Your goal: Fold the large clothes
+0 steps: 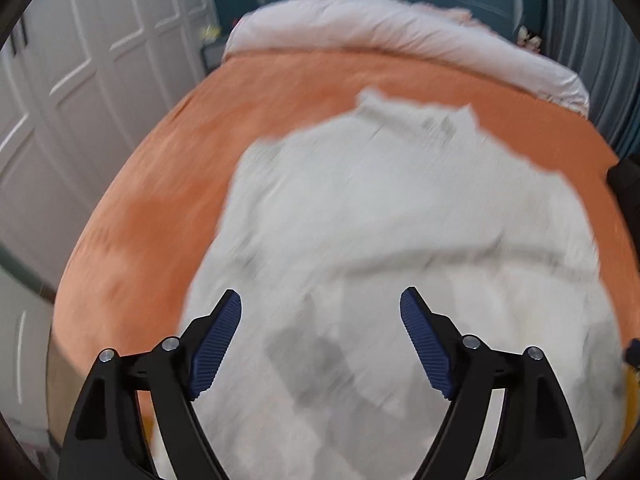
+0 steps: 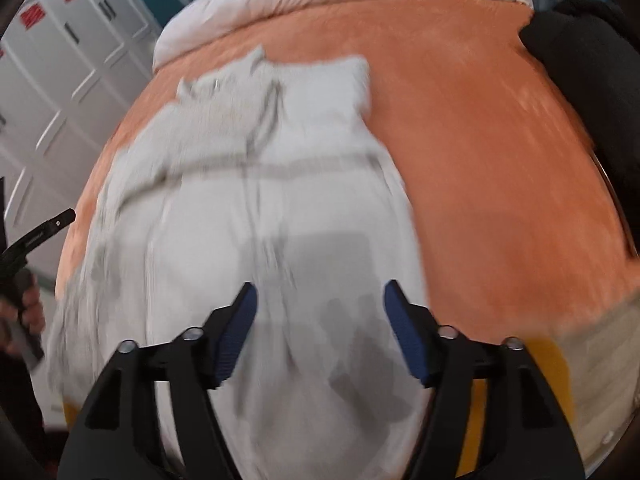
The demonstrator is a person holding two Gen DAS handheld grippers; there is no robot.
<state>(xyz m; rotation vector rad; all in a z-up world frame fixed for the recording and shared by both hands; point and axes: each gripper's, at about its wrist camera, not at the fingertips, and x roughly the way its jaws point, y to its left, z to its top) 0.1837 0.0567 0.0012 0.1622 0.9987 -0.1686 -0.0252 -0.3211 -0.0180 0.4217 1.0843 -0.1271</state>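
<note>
A large white garment (image 1: 400, 240) lies spread on the orange bedspread (image 1: 168, 184) of a bed, reaching from the near edge up toward the middle, its far end with what looks like a collar or hood (too blurred to be sure) pointing toward the white duvet (image 1: 400, 36) heaped along the head edge. The left gripper (image 1: 321, 312) hangs above the near part of the garment with its blue-padded fingers (image 1: 216, 344) spread wide and nothing between them. The right gripper (image 2: 320, 300) is likewise released over the cloth, its fingers (image 2: 404, 332) parted and clear of the fabric, with dark shadows on the white beneath them. In the right wrist view a hand (image 2: 24, 308) grips the handle of the other gripper at the bed's left edge, and a dark heap (image 2: 592, 80) sits at the right edge near the head. White panelled wardrobe doors (image 1: 80, 80) stand beyond the left side of the bed.
</note>
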